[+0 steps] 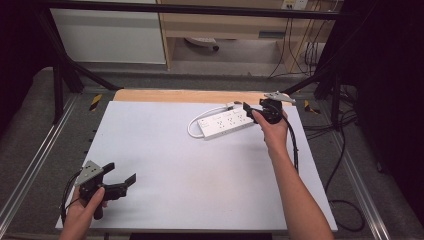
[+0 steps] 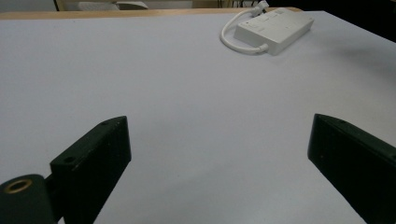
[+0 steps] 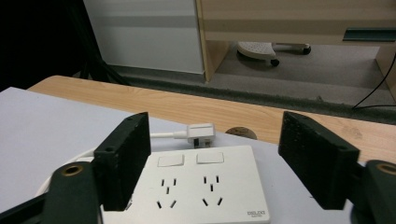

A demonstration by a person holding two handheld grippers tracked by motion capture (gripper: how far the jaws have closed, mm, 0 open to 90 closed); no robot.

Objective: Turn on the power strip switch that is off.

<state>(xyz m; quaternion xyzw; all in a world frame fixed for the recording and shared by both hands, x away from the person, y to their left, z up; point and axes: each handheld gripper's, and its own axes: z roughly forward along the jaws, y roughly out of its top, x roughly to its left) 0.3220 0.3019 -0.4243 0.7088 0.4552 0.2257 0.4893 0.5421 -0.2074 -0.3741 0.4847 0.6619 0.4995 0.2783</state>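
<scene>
The right claw stands released at the near end of the white power strip, its jaws straddling the strip's width without pressing on it; in the right gripper view each jaw sits just outside an edge of the strip. The strip lies at the far right of the tabletop, its plug resting just beyond it and its white cord looping off the other end.

The risks as I judge them: if the jaws clench while set too high, they may pinch only the top edges and the smooth casing could slip out. A grip at one end would let the long body sag or swing, and the cord might drag the plug along or snag.

The left claw hovers released, well apart, over the near left corner, too far away to steady anything.
</scene>
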